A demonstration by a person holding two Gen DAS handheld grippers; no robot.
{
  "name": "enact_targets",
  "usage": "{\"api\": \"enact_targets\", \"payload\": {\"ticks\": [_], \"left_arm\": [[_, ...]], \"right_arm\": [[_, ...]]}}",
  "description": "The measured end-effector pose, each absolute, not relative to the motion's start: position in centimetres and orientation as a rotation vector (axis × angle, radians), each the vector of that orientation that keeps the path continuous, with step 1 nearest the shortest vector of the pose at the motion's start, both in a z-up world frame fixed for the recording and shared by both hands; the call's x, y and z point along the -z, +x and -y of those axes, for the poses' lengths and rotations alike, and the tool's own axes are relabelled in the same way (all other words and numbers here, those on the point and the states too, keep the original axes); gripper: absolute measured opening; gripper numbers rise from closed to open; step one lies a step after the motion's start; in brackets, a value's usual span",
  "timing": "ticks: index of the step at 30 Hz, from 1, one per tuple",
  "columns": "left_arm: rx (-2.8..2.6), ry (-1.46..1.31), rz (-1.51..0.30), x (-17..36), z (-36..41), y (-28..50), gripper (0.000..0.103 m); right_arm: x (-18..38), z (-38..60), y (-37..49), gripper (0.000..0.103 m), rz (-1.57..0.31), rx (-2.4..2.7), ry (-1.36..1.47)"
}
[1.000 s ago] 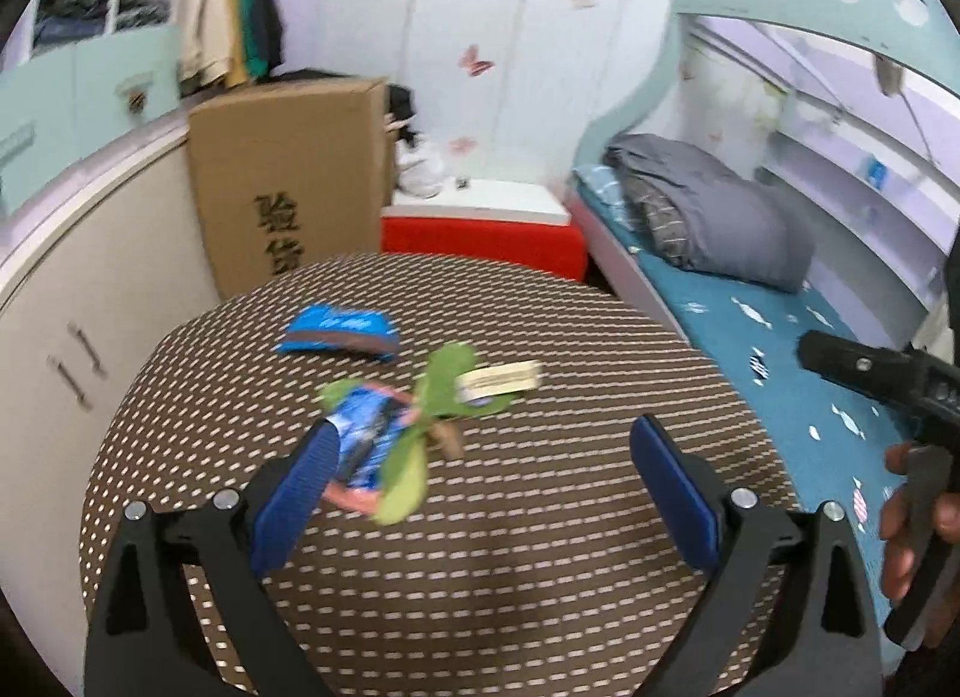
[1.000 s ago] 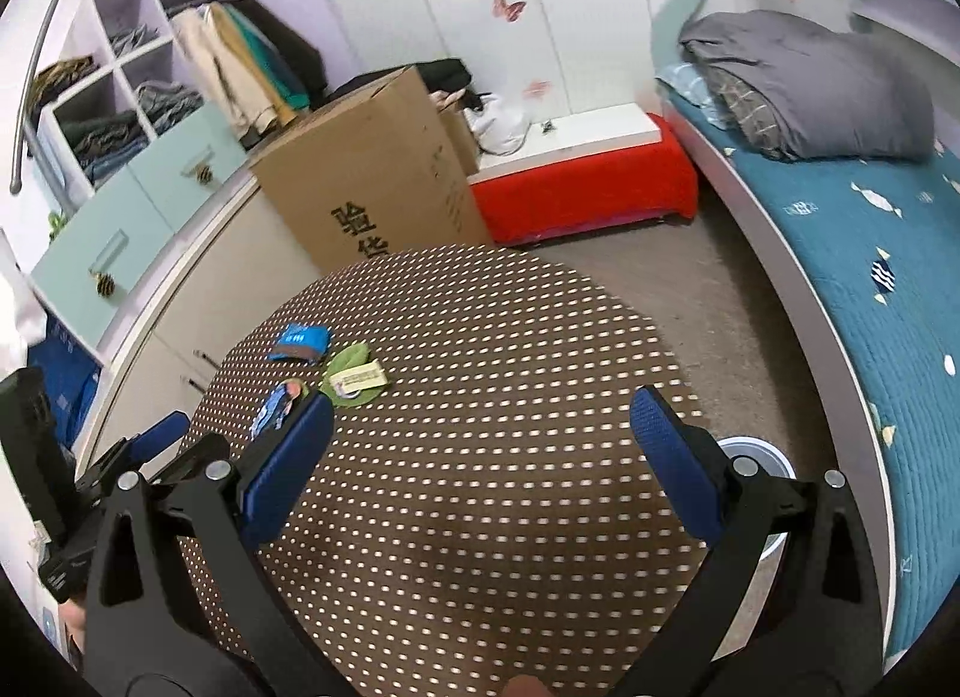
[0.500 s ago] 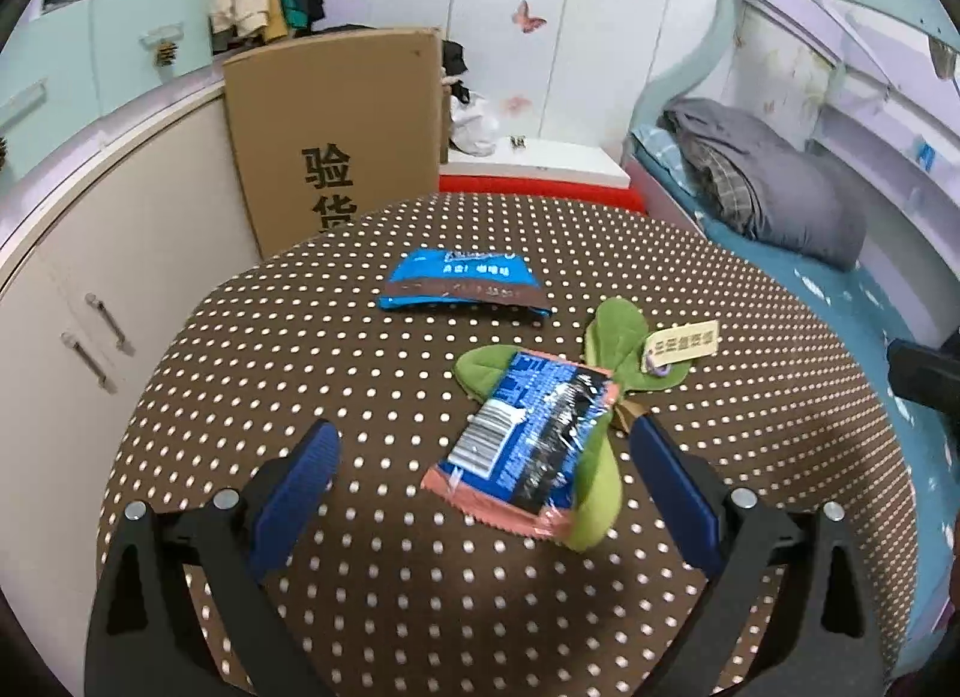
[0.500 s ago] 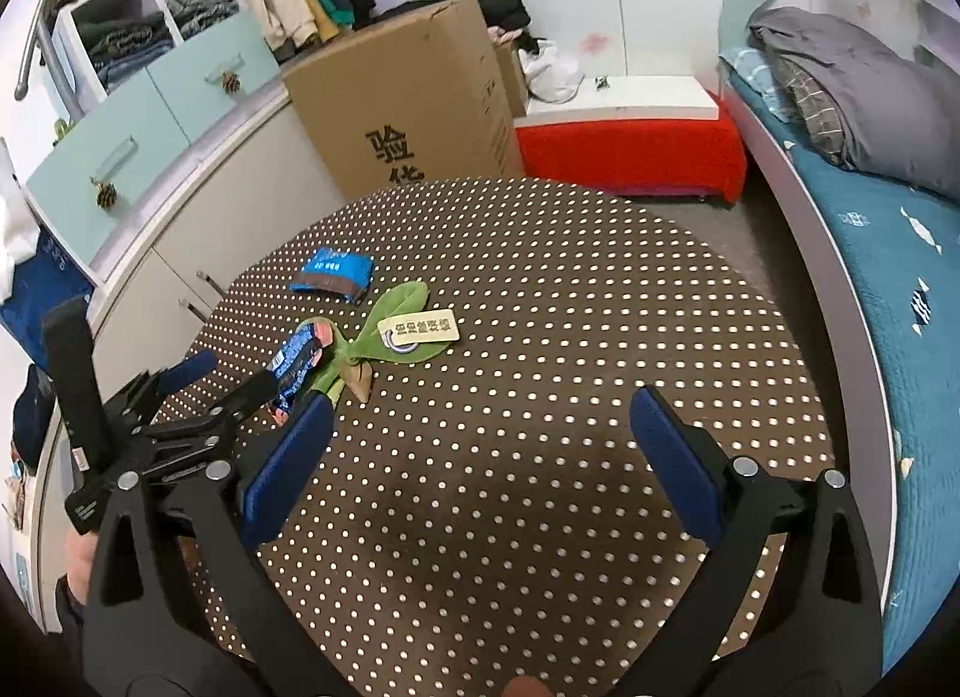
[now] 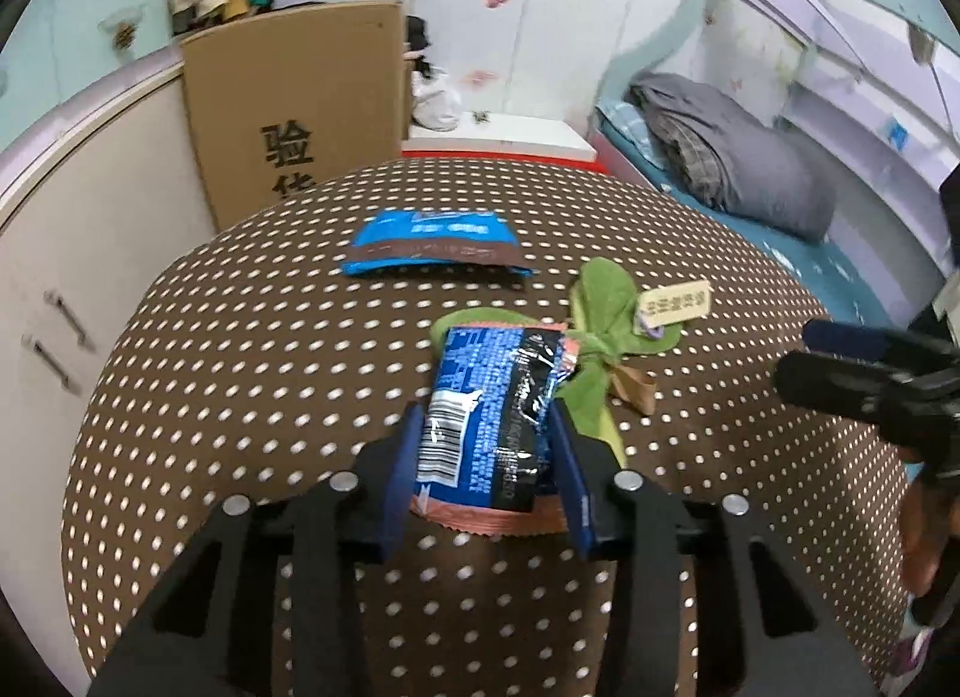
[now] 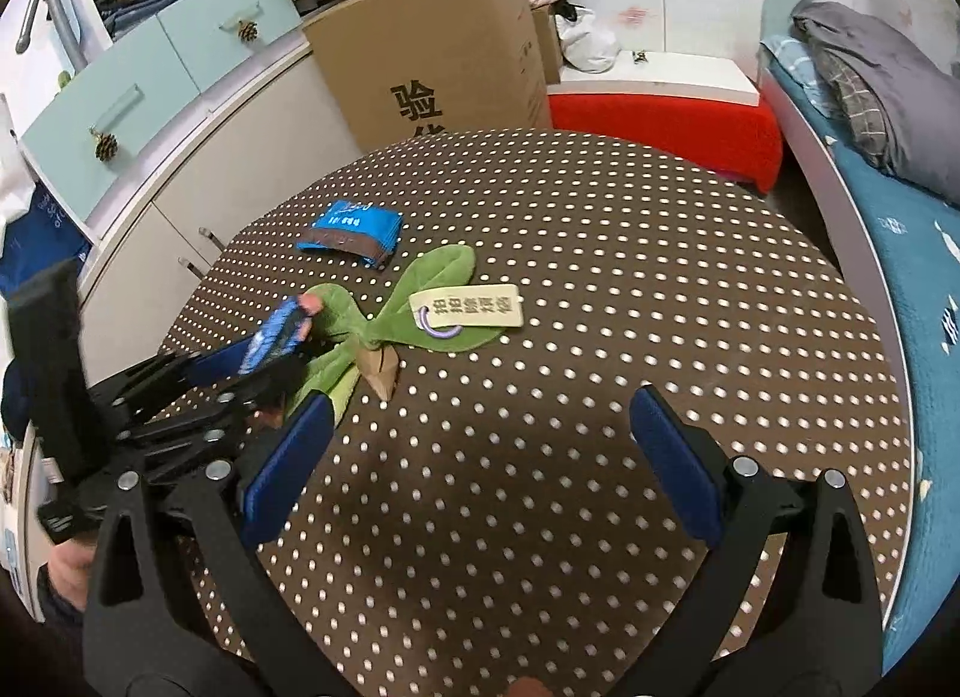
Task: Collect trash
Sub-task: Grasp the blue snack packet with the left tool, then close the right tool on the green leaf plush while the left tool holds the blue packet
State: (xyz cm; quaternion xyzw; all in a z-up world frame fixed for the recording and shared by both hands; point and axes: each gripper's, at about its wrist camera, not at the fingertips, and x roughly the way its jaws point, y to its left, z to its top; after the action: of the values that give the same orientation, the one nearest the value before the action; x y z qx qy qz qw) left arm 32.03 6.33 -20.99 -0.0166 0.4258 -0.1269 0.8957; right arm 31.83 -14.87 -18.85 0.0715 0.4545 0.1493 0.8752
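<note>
Left gripper jaws have just been closing and now pinch the wrapper to lift it off the leaf toy; right gripper hangs wide, empty.

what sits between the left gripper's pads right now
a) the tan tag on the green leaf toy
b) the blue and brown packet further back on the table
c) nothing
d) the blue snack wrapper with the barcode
d, in the left wrist view the left gripper has its blue pads against both sides of the barcode wrapper; the other blue packet lies apart, further back.
</note>
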Motion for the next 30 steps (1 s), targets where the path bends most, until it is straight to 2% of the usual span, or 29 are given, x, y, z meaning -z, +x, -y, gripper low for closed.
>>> {"api": "enact_targets", "payload": {"ticks": [4, 6, 8, 10, 21, 22, 23, 27, 28, 30], "left_arm": [[0.225, -0.087, -0.879, 21.2, -8.0, 31.1, 0.041], [0.196, -0.109, -0.873, 21.1, -8.6, 30.7, 0.041], [0.186, -0.129, -0.874, 21.2, -9.4, 30.2, 0.041], [0.178, -0.141, -0.874, 21.2, -9.7, 29.8, 0.041], [0.168, -0.163, -0.874, 21.0, -9.6, 29.2, 0.040], [0.169, -0.167, -0.875, 20.9, -9.6, 29.2, 0.040], [0.170, -0.171, -0.877, 20.9, -9.6, 29.2, 0.040], [0.169, -0.173, -0.879, 21.0, -9.4, 29.2, 0.040], [0.171, -0.173, -0.878, 21.0, -9.3, 29.1, 0.040], [0.172, -0.177, -0.877, 20.9, -9.1, 28.9, 0.040]], "right_arm": [[19.8, 13.8, 33.4, 0.096, -0.922, -0.308, 0.116], [20.1, 13.2, 34.3, 0.082, -0.911, -0.327, 0.101], [20.3, 12.4, 35.1, 0.060, -0.911, -0.355, 0.075], [20.7, 11.8, 35.6, 0.053, -0.920, -0.373, 0.056], [21.5, 10.6, 36.7, 0.048, -0.904, -0.403, 0.027], [21.4, 10.7, 36.6, 0.042, -0.901, -0.407, 0.035], [21.1, 10.9, 36.5, 0.021, -0.896, -0.410, 0.042], [20.7, 11.6, 36.0, 0.021, -0.903, -0.417, 0.049], [20.7, 11.6, 36.0, 0.026, -0.913, -0.422, 0.051], [20.6, 11.9, 35.7, 0.056, -0.916, -0.426, 0.073]]}}
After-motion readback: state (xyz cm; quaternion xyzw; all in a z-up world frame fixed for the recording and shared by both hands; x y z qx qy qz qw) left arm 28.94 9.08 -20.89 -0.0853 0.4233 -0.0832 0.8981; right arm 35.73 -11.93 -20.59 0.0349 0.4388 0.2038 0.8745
